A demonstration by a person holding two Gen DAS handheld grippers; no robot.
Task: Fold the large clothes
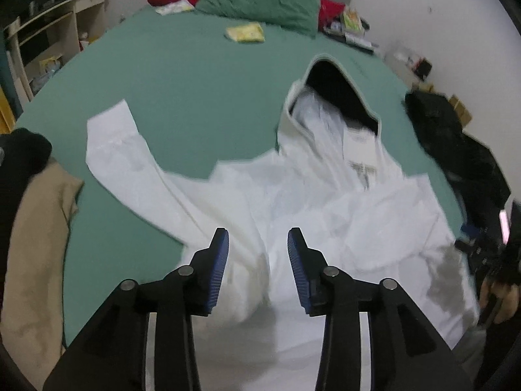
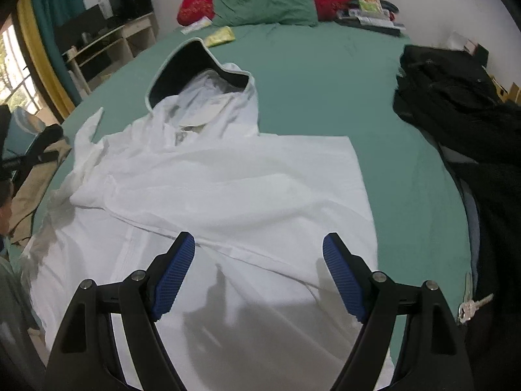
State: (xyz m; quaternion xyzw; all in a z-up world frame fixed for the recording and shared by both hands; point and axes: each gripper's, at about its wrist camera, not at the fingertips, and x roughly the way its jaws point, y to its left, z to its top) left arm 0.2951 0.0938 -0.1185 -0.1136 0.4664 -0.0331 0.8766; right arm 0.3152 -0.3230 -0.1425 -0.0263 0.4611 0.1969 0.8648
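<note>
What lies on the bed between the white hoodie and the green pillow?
In the right wrist view, only bare green sheet lies between the white hoodie and the green pillow.

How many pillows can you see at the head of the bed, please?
2: a crumpled green fabric pillow in front, and a red patterned pillow behind it, showing on both sides. Others may be hidden.

Probably a bedroom: bed (image 2: 325,75), pillows (image 2: 267,0).

Both tools share one build. The left gripper (image 1: 258,244) has black angular arms, each bearing two round silver pivot screws at 5 and 7 o'clock. The right gripper (image 2: 259,247) looks identical. Ribbed blue pads (image 2: 172,277) line the fingers' inner faces.
</note>
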